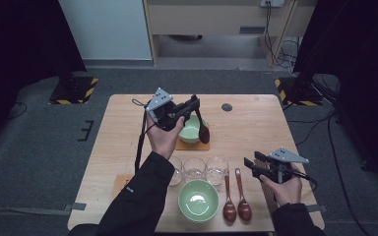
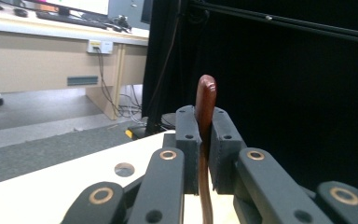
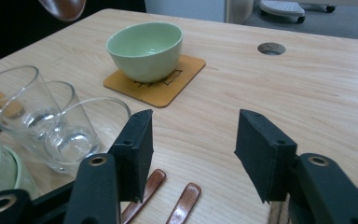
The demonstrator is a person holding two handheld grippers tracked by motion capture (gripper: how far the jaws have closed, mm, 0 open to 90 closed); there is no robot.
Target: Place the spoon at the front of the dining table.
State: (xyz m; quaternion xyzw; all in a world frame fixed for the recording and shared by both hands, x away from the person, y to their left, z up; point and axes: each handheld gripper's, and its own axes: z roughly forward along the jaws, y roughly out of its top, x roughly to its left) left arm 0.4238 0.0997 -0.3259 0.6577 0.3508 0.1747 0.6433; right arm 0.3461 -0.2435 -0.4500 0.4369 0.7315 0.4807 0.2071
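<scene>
right now my left gripper is clamped on a brown spoon, dangling bowl-down over the far green bowl on its coaster. my right gripper hangs with jaws apart and empty above the two spoons lying by the glasses. i worry the thin handle could pivot and slip, or i'd clip a glass going down.

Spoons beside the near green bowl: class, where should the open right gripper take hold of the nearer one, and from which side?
Judging by its pose, grip the right spoon at its slim handle, coming from above with the right gripper: it lies flat, handle pointing away from the person.
</scene>
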